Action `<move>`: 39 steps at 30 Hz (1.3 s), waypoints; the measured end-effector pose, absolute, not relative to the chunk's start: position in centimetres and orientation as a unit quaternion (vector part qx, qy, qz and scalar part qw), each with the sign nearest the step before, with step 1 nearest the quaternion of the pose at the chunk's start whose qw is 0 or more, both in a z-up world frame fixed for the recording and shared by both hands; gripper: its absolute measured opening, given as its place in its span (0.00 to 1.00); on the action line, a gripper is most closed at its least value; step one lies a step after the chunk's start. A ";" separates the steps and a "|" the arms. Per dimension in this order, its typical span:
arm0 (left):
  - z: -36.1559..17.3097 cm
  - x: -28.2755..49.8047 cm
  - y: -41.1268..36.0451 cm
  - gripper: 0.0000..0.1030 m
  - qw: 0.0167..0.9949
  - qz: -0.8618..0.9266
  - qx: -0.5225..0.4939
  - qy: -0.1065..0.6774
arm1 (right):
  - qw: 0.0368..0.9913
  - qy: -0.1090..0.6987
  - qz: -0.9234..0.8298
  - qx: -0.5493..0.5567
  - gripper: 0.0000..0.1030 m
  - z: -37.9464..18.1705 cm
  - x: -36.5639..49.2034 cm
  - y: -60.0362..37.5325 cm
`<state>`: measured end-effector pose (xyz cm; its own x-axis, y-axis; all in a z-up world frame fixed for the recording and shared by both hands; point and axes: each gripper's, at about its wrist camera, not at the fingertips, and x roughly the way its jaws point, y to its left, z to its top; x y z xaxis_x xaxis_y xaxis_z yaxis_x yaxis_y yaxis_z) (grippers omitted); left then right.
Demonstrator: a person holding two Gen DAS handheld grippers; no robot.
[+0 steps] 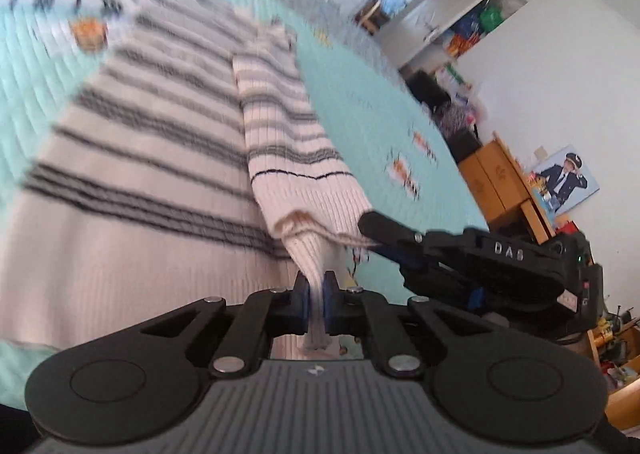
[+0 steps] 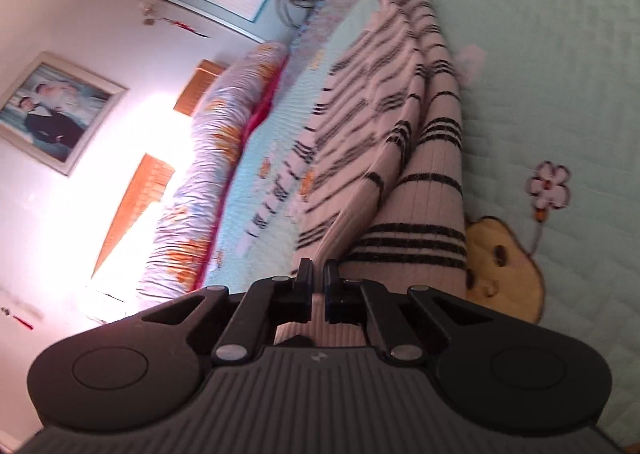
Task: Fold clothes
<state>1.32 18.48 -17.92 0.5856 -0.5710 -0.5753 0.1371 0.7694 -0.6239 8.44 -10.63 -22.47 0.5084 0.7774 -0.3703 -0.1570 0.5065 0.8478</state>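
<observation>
Mint-green quilted bedspread fills most of what I see, printed with flowers and a tan cartoon face, so I'm working over a bed. Nearest me in the left wrist view, my left gripper is clamped on the ribbed cuff end of a sleeve of the cream sweater with dark stripes; the knit is squeezed between the blue pads. Just right of it, my right gripper pinches the same sleeve's cuff edge from the side, and in its own view its jaws are drawn together on cream ribbed fabric. The sleeve runs away from both grippers, lifted off the bedspread near me and lying along the edge of the sweater's body farther out. The body lies spread flat across the bed, its other sleeve stretching toward the far side. Farther off, a rolled floral duvet lies along the bed's far edge. Motion blur smears much of the left view.
</observation>
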 end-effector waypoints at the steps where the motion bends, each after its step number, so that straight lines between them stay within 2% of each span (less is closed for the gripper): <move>1: -18.7 1.5 18.5 0.05 0.844 -0.205 -0.265 0.419 | 0.773 0.402 0.299 0.388 0.04 -23.0 8.6 -10.4; 4: -22.8 2.2 18.1 0.06 0.814 -0.190 -0.267 0.480 | 0.757 0.453 0.258 0.394 0.04 -26.6 9.0 -10.4; 6: -24.3 1.8 18.3 0.06 0.807 -0.190 -0.290 0.479 | 0.750 0.459 0.251 0.404 0.05 -27.2 8.6 -10.7; 9: -24.0 2.0 19.1 0.07 0.802 -0.193 -0.302 0.477 | 0.758 0.448 0.256 0.399 0.16 -26.1 8.1 -11.0; 11: -23.7 1.9 19.2 0.07 0.805 -0.194 -0.297 0.476 | 0.768 0.435 0.253 0.396 0.40 -24.9 8.2 -11.2; 12: -23.6 1.8 19.2 0.07 0.806 -0.195 -0.293 0.476 | 0.775 0.425 0.253 0.392 0.43 -24.2 8.4 -11.3; 14: -23.3 1.8 19.0 0.10 0.809 -0.196 -0.286 0.476 | 0.788 0.421 0.243 0.377 0.63 -23.4 9.2 -10.8; 15: -23.3 1.8 18.9 0.10 0.808 -0.196 -0.287 0.476 | 0.792 0.429 0.232 0.366 0.65 -23.4 9.9 -10.5; 18: -23.7 2.1 18.7 0.10 0.802 -0.195 -0.297 0.480 | 0.790 0.445 0.213 0.363 0.60 -24.6 11.5 -9.9; 20: -23.6 2.1 18.7 0.10 0.803 -0.195 -0.295 0.480 | 0.788 0.445 0.214 0.367 0.08 -25.2 11.6 -10.0; 23: -23.7 2.1 18.7 0.10 0.802 -0.195 -0.296 0.480 | 0.800 0.423 0.213 0.368 0.08 -24.6 10.3 -10.6; 25: -23.9 2.2 18.9 0.10 0.800 -0.196 -0.300 0.481 | 0.803 0.412 0.213 0.373 0.04 -24.3 9.4 -11.1; 30: -23.5 1.8 19.0 0.10 0.803 -0.194 -0.295 0.481 | 0.777 0.449 0.193 0.397 0.02 -27.8 9.8 -11.5; 32: -23.1 1.6 19.1 0.13 0.807 -0.194 -0.290 0.476 | 0.779 0.442 0.194 0.401 0.13 -27.0 9.5 -11.7; 34: -22.5 1.3 19.4 0.22 0.813 -0.193 -0.291 0.467 | 0.799 0.432 0.190 0.373 0.23 -25.4 9.2 -11.6; 35: -22.2 1.1 19.6 0.24 0.815 -0.193 -0.292 0.462 | 0.808 0.427 0.187 0.361 0.28 -24.5 9.0 -11.5; 37: -21.5 0.8 20.1 0.26 0.821 -0.193 -0.294 0.450 | 0.825 0.409 0.186 0.342 0.30 -23.0 8.6 -11.3; 39: -20.6 0.6 20.5 0.26 0.829 -0.196 -0.295 0.433 | 0.840 0.390 0.190 0.327 0.38 -21.6 8.5 -11.0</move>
